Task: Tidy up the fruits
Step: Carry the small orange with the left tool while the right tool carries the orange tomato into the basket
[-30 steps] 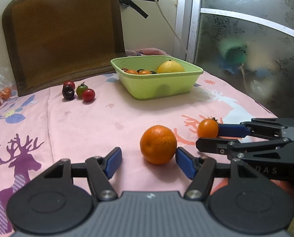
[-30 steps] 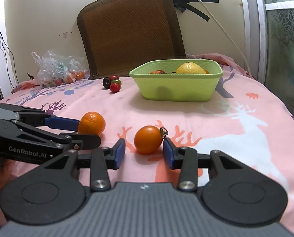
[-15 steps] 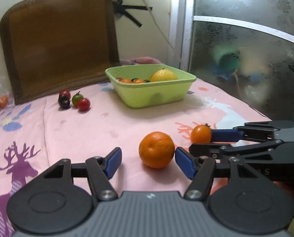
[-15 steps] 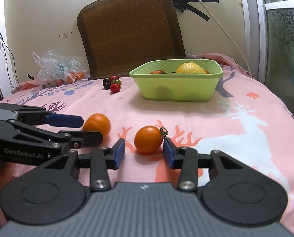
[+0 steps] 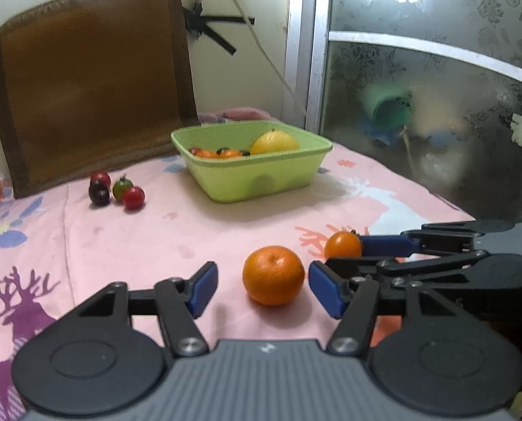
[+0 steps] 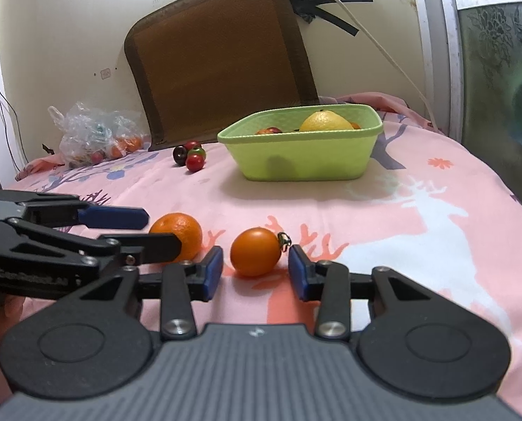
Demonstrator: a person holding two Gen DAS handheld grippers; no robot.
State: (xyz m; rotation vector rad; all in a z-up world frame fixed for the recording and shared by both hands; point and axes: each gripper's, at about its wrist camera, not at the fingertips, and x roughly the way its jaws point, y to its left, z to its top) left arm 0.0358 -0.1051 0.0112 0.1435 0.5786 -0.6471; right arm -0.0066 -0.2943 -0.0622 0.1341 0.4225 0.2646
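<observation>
Pink deer-print cloth covers the surface [image 6: 419, 217], w/ two loose fruits in the foreground and a green basket [image 5: 257, 179] well beyond them — already holding a yellow citrus [image 5: 274, 142] and smaller pieces.

Left gripper [image 5: 262, 289] sits low w/ jaws spread wide; the mandarin [image 5: 273, 275] lies between its blue pads, nearer the right-hand pad, neither pad touching it. Right gripper [image 6: 255, 272], also released, brackets the orange tomato [image 6: 256, 252] the same way — small gaps either side, stem end pointing toward its right pad.

Key relation: each fruit lies straight ahead inside its own jaws, so each hand is nearest its own target and closing looks to be the next call, no reach needed. The two tools are just beside each other; in the right wrist view the left tool's near finger overlaps the mandarin, so crowding on lift seems the risk. Both fruits are round, so no long axis matters for the mandarin; the tomato is slightly oval, lying crosswise to the jaws.

Four cherry tomatoes [image 5: 115, 189] wait near the brown mat [image 5: 85, 80]; a plastic bag [image 6: 92, 137] w/ more fruit sits far left.
</observation>
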